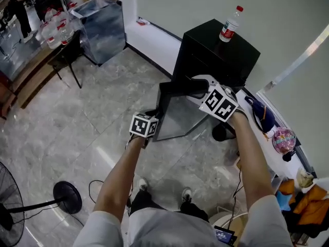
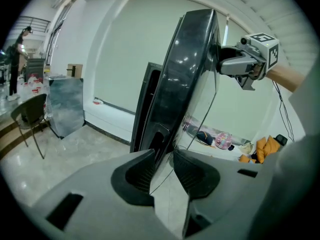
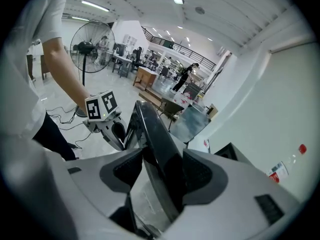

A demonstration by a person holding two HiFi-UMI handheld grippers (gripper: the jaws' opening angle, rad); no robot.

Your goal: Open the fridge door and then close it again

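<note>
A small black fridge [image 1: 216, 53] stands against the white wall with its door [image 1: 177, 115] swung out toward me. My left gripper [image 1: 151, 122] is at the door's outer free edge, and in the left gripper view [image 2: 162, 156] that edge [image 2: 190, 74] runs up from between its two pads. My right gripper [image 1: 203, 89] is clamped over the door's top edge nearer the fridge body. In the right gripper view [image 3: 162, 164] the thick dark door [image 3: 155, 134] fills the gap between the pads. Each gripper shows in the other's view: the right gripper [image 2: 230, 64] and the left gripper [image 3: 112, 129].
A plastic bottle [image 1: 231, 24] with a red cap stands on top of the fridge. Bags and a pink ball [image 1: 284, 139] lie along the wall to the right. A floor fan [image 1: 31, 199] stands at the left, a chair [image 1: 67, 55] and a metal cabinet [image 1: 103, 27] farther back.
</note>
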